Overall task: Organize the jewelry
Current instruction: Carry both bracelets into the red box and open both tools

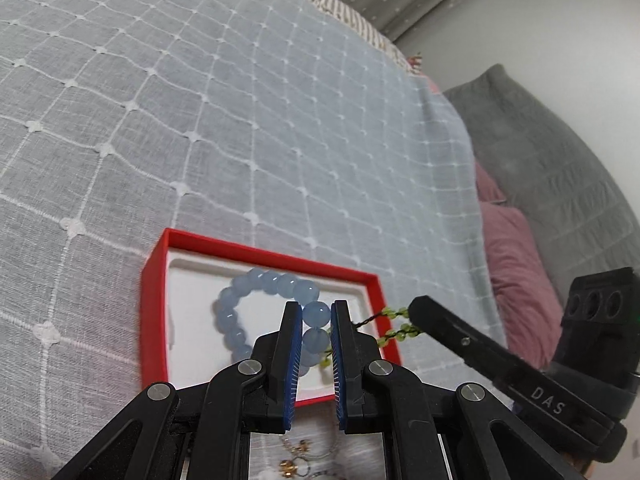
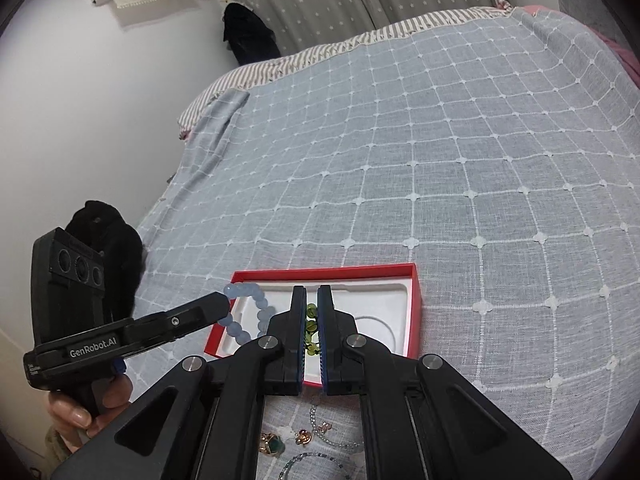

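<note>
Blue bracelet (image 1: 256, 312) clamped in left fingers (image 1: 316, 316), green strand (image 2: 311, 330) in right fingers (image 2: 312, 312), both tilted down over red box (image 2: 414, 308).

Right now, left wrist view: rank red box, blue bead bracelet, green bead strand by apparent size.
1. red box
2. blue bead bracelet
3. green bead strand, partly hidden by the grippers, so its full extent is unsure.

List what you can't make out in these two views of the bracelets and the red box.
- Loose jewelry on the bedspread: right wrist view, mostly behind the right gripper; pieces too small to identify.
- Green bead strand: only a sliver shows between the jaws.
- Blue bead bracelet: left wrist view, near beads behind the left gripper.
- Red box: near rim hidden there.
</note>
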### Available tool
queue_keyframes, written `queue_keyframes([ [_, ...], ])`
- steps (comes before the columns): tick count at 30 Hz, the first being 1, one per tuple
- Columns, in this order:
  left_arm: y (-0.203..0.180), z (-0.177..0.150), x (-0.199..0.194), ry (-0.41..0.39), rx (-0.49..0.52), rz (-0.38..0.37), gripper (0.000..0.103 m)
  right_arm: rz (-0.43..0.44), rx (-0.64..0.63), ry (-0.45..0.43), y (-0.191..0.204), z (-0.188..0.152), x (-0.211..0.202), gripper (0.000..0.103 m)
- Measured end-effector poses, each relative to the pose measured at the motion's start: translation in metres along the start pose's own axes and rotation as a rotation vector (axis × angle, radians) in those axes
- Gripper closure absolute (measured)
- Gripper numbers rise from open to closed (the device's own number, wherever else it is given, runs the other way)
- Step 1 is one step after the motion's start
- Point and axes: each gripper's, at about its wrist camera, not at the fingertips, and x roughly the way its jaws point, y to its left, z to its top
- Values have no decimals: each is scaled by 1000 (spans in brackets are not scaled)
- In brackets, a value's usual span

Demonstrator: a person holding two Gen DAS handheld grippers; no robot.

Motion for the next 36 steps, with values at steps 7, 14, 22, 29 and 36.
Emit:
queue_keyframes([
  [7, 6, 1, 0, 0, 23, 65, 94, -68, -18, 23, -9, -8, 8, 98],
  [14, 19, -1, 9, 50, 32, 178, 94, -153, -53, 45, -12, -13, 15, 97],
  [22, 13, 0, 3, 35, 66, 191, 83, -190, -52, 51, -16, -13, 11, 81],
  [29, 3, -4, -9, 6, 99, 184, 82, -185, -37, 2, -13, -8, -11, 71],
  [36, 1, -19, -28, -9, 99, 193, 71, -185, -26, 1, -13, -17, -26, 62],
])
